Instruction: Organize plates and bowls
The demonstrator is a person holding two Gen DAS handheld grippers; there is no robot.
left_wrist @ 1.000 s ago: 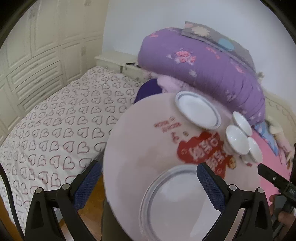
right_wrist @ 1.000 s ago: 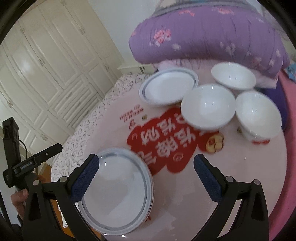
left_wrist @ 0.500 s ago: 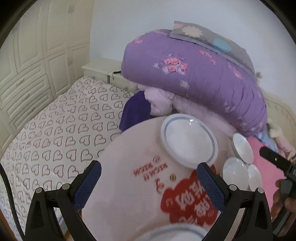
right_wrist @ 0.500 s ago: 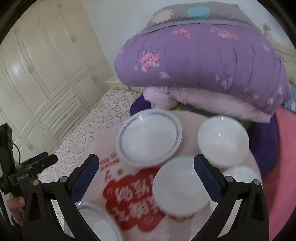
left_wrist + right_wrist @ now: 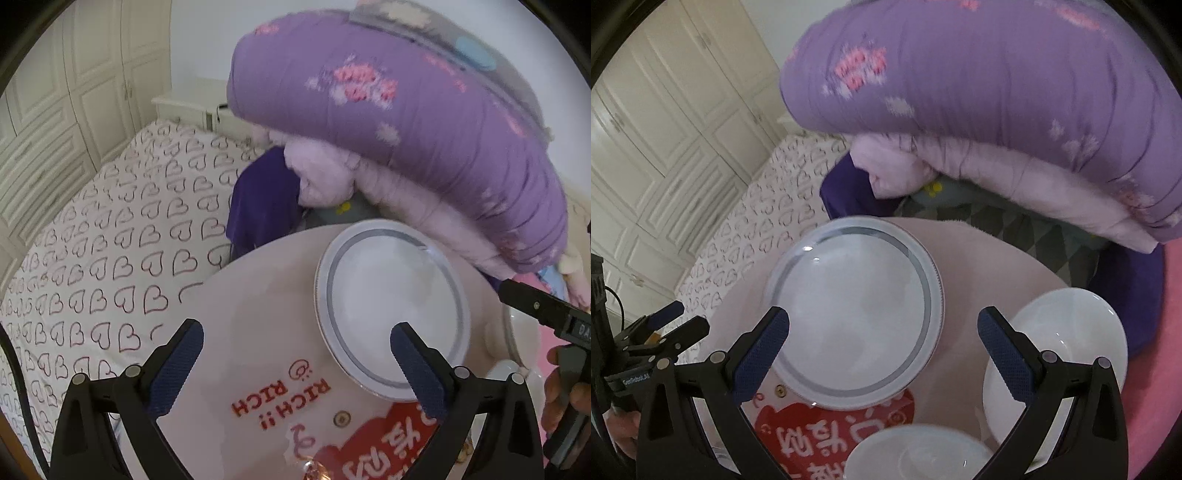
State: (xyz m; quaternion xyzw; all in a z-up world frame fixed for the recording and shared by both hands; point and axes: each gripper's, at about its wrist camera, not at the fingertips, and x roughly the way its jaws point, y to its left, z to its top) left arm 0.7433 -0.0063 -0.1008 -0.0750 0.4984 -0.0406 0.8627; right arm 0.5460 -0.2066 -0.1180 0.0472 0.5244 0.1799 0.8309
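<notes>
Reaching for the far plate (image 5: 855, 312) looks to be the step in hand: the right gripper (image 5: 882, 347) hovers above it with fingers spread wide and nothing between them, the left pad over the plate's near-left rim, the right pad off beyond its right edge. The left gripper (image 5: 295, 362) is just as wide and empty; only its right pad overlaps the plate (image 5: 391, 310) in that view, the left one hanging over bare table (image 5: 258, 306). The plate lies flat at the far side of the round pink table, just before the folded quilt (image 5: 997, 92). Two bowls (image 5: 1056, 354) sit near it, to its right and front; whether they touch it I cannot tell.

The next move, as I judge it, calls for one gripper to drop to the rim, take a thin edge bite and close firmly, since a flat glazed plate can slip.

Against a second ago, both cameras have advanced: the near plate has dropped out of both views, the far plate fills much more of each, and a third bowl is gone from the right view.
</notes>
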